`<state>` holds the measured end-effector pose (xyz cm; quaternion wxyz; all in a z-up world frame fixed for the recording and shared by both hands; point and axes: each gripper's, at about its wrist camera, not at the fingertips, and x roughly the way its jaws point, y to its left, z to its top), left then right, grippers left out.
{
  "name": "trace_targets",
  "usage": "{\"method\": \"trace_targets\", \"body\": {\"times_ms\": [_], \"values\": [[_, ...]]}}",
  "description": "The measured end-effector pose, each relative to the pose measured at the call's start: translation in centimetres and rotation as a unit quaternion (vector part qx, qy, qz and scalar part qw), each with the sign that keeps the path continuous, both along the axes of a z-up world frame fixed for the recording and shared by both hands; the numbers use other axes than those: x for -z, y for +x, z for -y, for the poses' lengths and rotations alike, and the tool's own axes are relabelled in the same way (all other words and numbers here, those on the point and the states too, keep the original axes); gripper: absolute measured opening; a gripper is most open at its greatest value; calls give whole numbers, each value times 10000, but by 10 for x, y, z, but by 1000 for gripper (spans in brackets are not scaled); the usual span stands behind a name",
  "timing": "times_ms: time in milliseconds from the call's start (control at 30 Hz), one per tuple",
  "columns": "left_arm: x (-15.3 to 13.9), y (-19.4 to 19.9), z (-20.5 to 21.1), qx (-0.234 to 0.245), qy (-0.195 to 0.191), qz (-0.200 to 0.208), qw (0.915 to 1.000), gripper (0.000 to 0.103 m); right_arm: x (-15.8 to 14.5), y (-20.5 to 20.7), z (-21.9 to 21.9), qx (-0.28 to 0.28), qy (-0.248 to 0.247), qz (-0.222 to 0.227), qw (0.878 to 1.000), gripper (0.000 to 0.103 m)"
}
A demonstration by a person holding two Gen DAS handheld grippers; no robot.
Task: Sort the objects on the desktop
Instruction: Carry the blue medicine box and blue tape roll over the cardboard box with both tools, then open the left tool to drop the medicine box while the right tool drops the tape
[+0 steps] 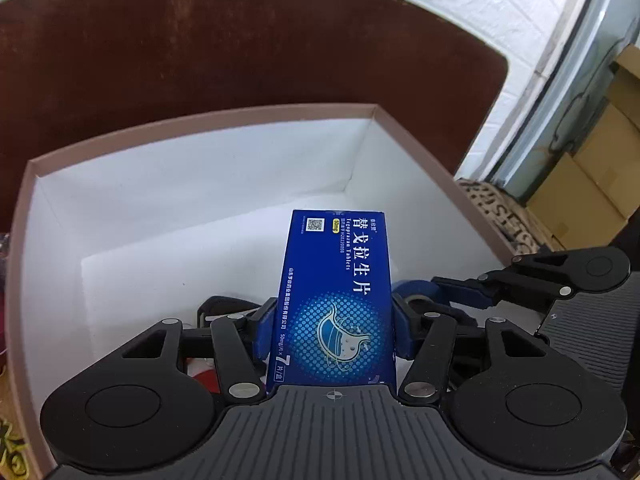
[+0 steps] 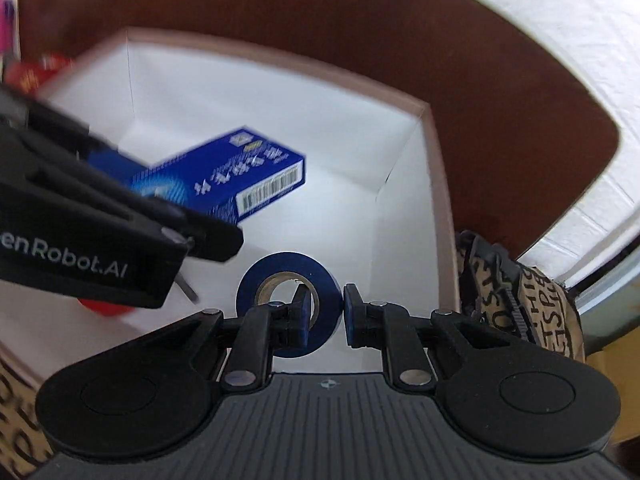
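Observation:
My left gripper (image 1: 334, 320) is shut on a blue medicine box (image 1: 334, 280), which juts forward over the inside of a white-lined storage box (image 1: 200, 124). In the right wrist view that medicine box (image 2: 240, 176) hangs tilted in the left gripper (image 2: 168, 200) above the storage box's (image 2: 280, 60) floor. My right gripper (image 2: 326, 312) is shut on a blue tape roll (image 2: 288, 272), one finger inside the hole and the other outside the ring. From the left wrist view, the right gripper (image 1: 424, 292) and its tape roll (image 1: 412, 286) sit just right of the medicine box.
A red item (image 2: 104, 308) and a black object (image 1: 224, 308) lie on the storage box's floor, partly hidden. The storage box stands on a brown table (image 1: 240, 40). A patterned bag (image 2: 520, 304) leans at its right side. Cardboard cartons (image 1: 600, 160) stand farther right.

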<state>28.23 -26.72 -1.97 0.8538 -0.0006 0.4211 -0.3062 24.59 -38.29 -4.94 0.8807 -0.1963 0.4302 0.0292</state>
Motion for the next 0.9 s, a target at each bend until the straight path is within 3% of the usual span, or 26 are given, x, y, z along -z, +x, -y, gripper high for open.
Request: {"method": "trace_targets", "body": {"times_ms": [233, 267, 300, 333, 467, 600, 733, 900], "values": [[13, 15, 9, 53, 3, -242, 9997, 59, 10, 13, -8, -222, -422, -336, 9983, 20], [14, 16, 9, 70, -2, -263, 9996, 61, 10, 13, -8, -226, -418, -344, 9983, 20], [15, 17, 10, 92, -24, -297, 9995, 71, 9, 12, -8, -220, -410, -355, 9983, 20], [15, 16, 9, 99, -59, -321, 9994, 71, 9, 13, -7, -213, -392, -374, 9983, 24], [8, 12, 2, 102, -337, -181, 9992, 102, 6, 6, -12, -316, -359, -360, 9982, 42], [-1, 7, -9, 19, -567, -50, 9984, 103, -4, -10, -25, -591, -233, 34, 9980, 97], [-8, 2, -18, 28, -711, -115, 9974, 103, -18, -28, -37, -802, -531, 522, 9940, 101], [-14, -13, -26, 173, -795, -26, 9967, 103, -30, -44, -40, -629, -420, 736, 9944, 101]]}}
